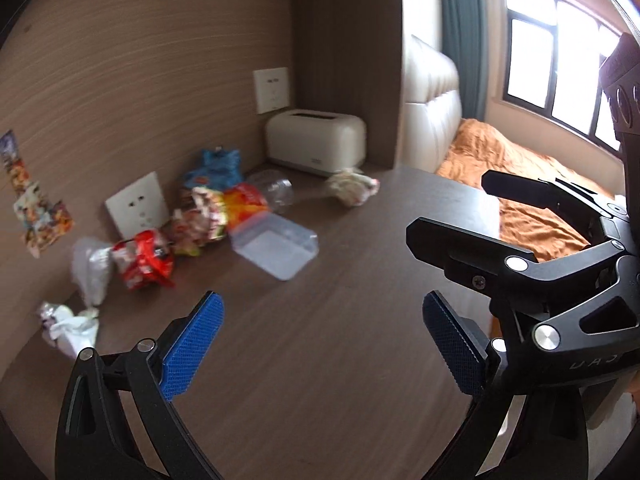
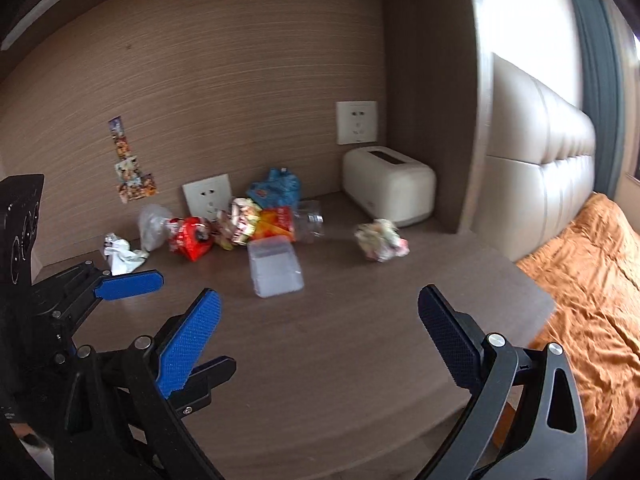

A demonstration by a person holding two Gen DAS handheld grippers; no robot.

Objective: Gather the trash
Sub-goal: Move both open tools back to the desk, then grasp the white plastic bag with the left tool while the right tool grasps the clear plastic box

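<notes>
Both cameras look forward and a little down over the dark table (image 1: 320, 360), toward the wood wall (image 2: 240, 80). The left wrist view stands left and sees the right gripper (image 1: 448, 208) at its right edge. Both share, somewhat blurred, the trash pile (image 2: 240, 224), apparently well ahead, and the toaster (image 1: 316, 142).

A cream two-slot toaster (image 2: 390, 186) stands in the back corner of the dark brown wooden worktop (image 2: 340, 344), below a white wall socket (image 2: 357, 122). A second white socket plate (image 2: 208, 196) sits lower on the wood-grain wall, near a strip of colourful stickers (image 2: 128, 164). Beside the worktop lies a bed with a rumpled orange blanket (image 2: 592, 280) and a cream padded headboard (image 2: 540, 152).
</notes>
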